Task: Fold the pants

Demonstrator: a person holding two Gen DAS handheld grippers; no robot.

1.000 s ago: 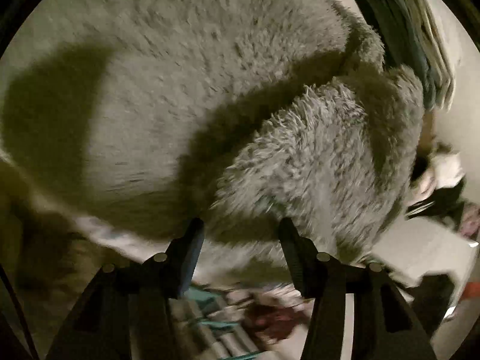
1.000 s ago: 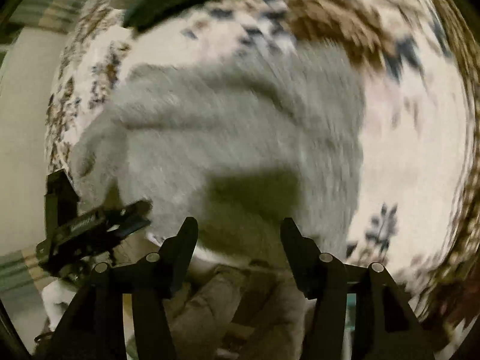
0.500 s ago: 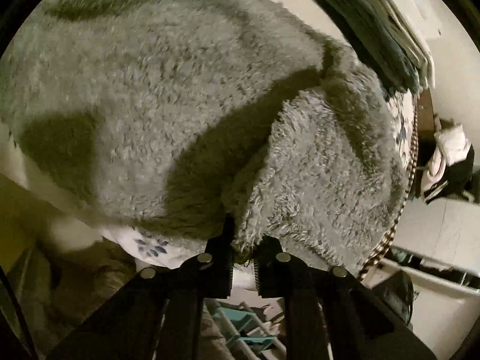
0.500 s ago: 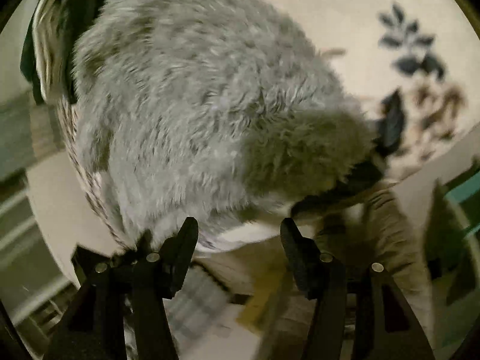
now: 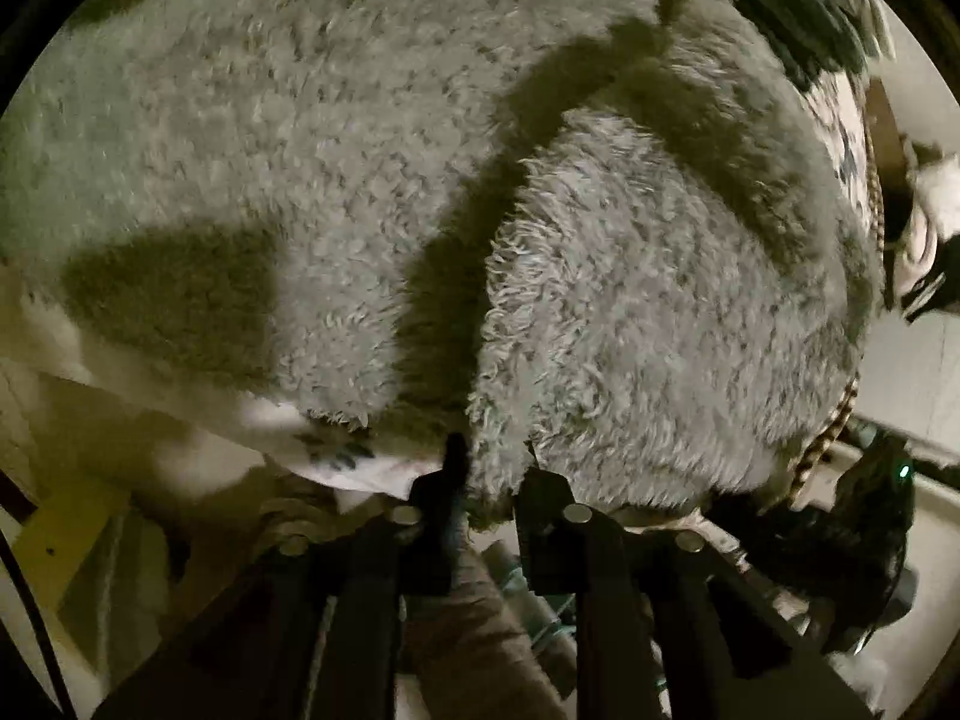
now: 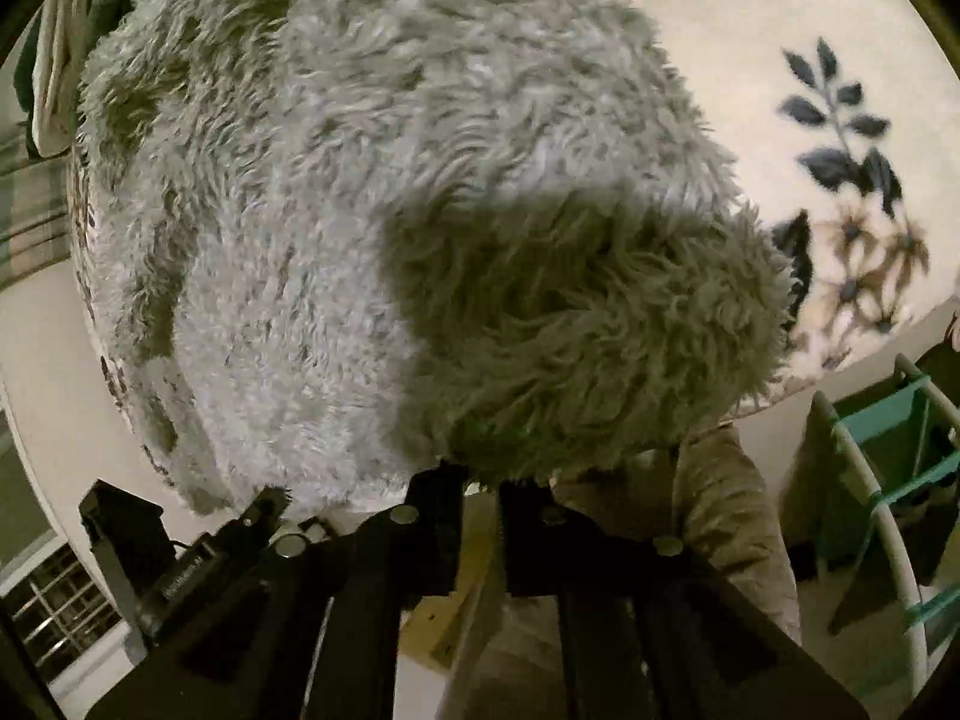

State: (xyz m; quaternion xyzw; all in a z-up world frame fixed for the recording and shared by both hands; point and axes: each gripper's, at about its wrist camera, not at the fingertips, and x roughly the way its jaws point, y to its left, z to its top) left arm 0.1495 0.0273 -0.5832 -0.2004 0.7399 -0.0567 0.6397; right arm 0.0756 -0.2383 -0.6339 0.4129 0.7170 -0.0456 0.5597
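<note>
**Both grippers pinch the near edge of the pants**

One pair of fluffy grey pants (image 5: 336, 156) lies spread on a bed with a floral sheet (image 6: 840, 138), its near edge at the bed's rim, closest to me. One part is already doubled over the rest, so I see two layers with a shadowed step between them.

My left gripper (image 5: 489, 468) has its jaws clenched on the near corner of the upper layer; the fleece bulges between them, and they have just eased slightly wider. My right gripper (image 6: 480, 483) has just closed its jaws on the pants' rounded near end. I judge the two grips are set along one edge so I can lift it evenly and carry it over for the next fold.

Beyond the pants lies one stack of folded clothes (image 5: 798, 6). A teal rack (image 6: 900, 456) stands beside the bed.
</note>
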